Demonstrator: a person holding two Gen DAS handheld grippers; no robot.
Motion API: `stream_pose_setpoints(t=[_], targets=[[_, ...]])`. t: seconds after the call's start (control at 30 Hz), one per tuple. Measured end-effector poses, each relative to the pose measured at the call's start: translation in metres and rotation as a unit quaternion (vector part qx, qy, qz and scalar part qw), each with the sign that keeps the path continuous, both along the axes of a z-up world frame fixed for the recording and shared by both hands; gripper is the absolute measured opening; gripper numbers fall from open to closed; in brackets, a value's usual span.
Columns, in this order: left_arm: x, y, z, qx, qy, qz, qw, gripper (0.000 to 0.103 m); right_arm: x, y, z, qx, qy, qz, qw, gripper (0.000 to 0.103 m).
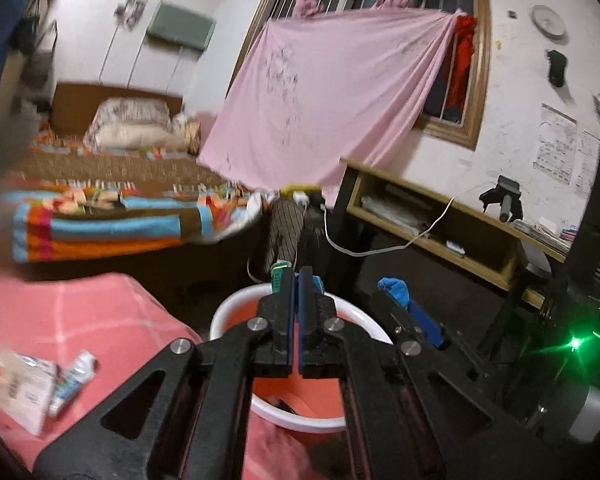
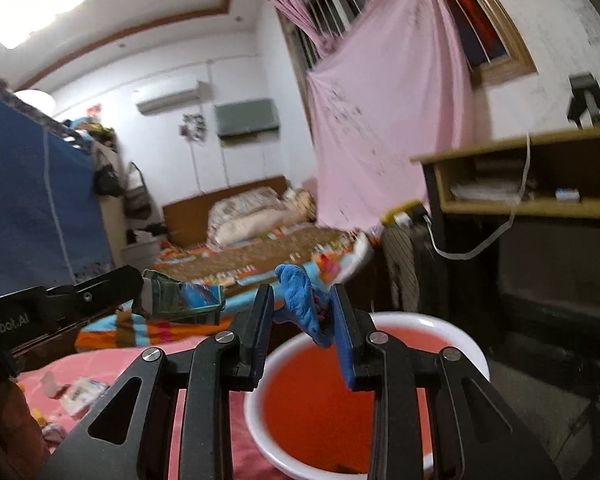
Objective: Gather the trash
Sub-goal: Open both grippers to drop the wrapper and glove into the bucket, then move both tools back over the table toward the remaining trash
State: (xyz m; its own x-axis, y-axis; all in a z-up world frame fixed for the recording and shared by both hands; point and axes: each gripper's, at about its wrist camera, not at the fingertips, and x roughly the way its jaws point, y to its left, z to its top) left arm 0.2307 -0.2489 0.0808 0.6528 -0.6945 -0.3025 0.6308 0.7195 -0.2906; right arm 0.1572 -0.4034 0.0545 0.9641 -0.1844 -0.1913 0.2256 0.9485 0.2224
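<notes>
Trash: green foil wrapper [image 2: 182, 298] pinched tight in left gripper [image 1: 298, 280], frame centre
Blue glove [image 2: 302, 300]: clamped by right gripper [image 2: 304, 308]
Basin [image 2: 470, 354]: red, white rim, right below both
Leftovers: toothpaste tube [image 1: 72, 380] lower left on pink blanket [image 1: 100, 320]

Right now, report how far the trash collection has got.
Done: something dark already lies in the red plastic basin with the white rim. In hand: the left gripper is shut on a green printed wrapper; the right gripper pinches crumpled blue material over the basin. Left: a small tube and paper packets on the pink cloth.
</notes>
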Motion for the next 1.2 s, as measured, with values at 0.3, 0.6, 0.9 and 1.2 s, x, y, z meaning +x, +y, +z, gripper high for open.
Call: stream_pose_setpoints(t=[0.3,0.6,0.9,1.2], targets=[[0.029,-0.042,-0.04,0.04,0.095,-0.006,0.9947,0.0,0.018,-0.017,-0.029,0.019,0.075,-0.008,0.997,0.027],[0.042,-0.048,-0.062,0.052,0.17,-0.004,0.984,0.0,0.021,-0.03,-0.041,0.049,0.108,-0.016,0.993,0.035],[0.039,-0.038,-0.06,0.05,0.174,0.015,0.9833,0.01,0.016,-0.033,-0.039,0.052,0.099,-0.019,0.994,0.047],[0.022,-0.003,-0.045,0.045,0.136,0.064,0.9876,0.036,0.0,-0.024,-0.025,0.038,0.04,-0.021,0.998,0.078]])
